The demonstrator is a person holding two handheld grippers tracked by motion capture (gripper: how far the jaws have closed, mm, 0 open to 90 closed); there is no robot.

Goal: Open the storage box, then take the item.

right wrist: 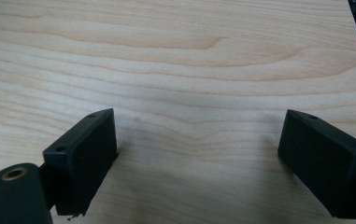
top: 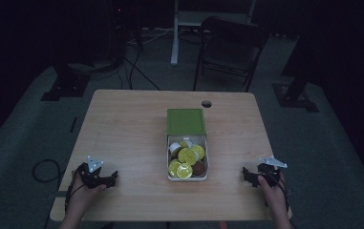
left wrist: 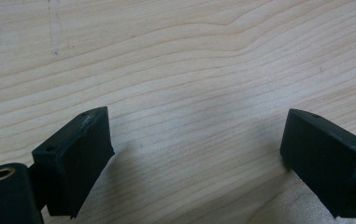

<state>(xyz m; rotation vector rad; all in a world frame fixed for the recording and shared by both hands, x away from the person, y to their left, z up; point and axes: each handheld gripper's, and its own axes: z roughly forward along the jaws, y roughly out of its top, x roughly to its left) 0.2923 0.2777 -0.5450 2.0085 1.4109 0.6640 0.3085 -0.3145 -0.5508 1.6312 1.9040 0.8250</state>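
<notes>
Left tool (top: pixel 104 180) and right tool (top: pixel 251 177) rest gaping, nothing between, flanking the tin (top: pixel 187 178) of capsules (top: pixel 185 155)

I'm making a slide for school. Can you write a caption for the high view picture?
Two open grippers, left gripper and right gripper, rest on a wooden table beside an open tin of yellow-lidded cups.

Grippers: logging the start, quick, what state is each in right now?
Left gripper: jaws open, holding nothing, over bare table.
Right gripper: jaws open, holding nothing.
</notes>
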